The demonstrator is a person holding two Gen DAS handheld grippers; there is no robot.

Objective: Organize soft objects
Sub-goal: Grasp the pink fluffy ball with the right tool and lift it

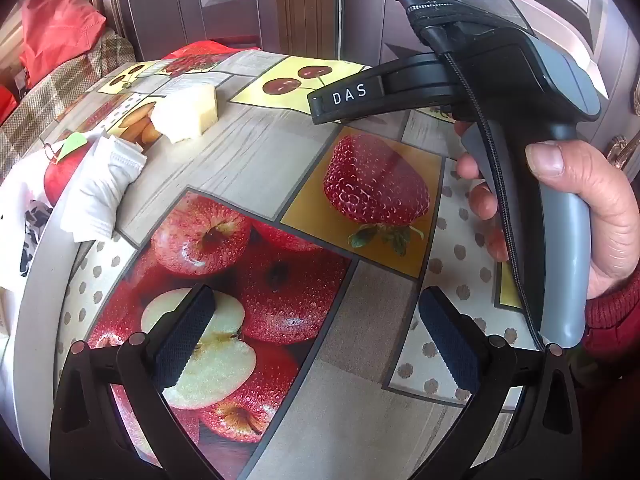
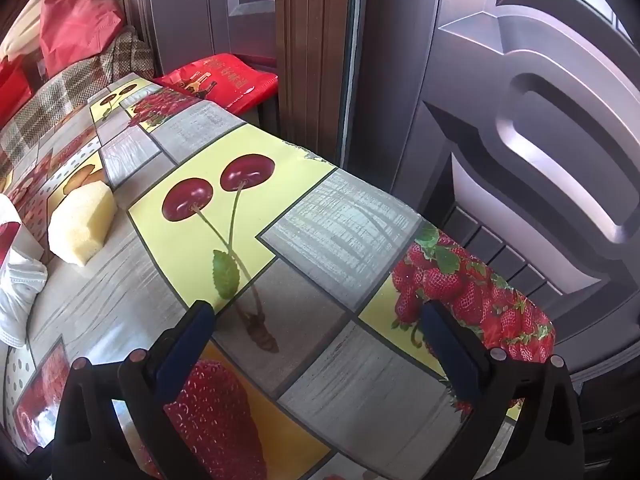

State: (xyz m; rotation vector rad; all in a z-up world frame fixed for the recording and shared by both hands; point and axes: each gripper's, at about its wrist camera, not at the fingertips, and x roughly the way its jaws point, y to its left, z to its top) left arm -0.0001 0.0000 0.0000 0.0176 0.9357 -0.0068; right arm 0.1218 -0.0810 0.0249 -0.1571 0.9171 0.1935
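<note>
Sponge (image 1: 187,114) lies on the table (image 1: 256,160), far side; crumpled cloth (image 1: 105,184) nearer, at left edge; door (image 2: 520,140) behind the table

a lived-in home, by an entrance: the counter (image 2: 344,216) wears a fruit-print oilcloth, and right behind it stands a panelled metal door (image 2: 520,128). left of the door, a plaid-covered seat (image 2: 60,96) carries a red cloth bag (image 2: 76,24).
</note>
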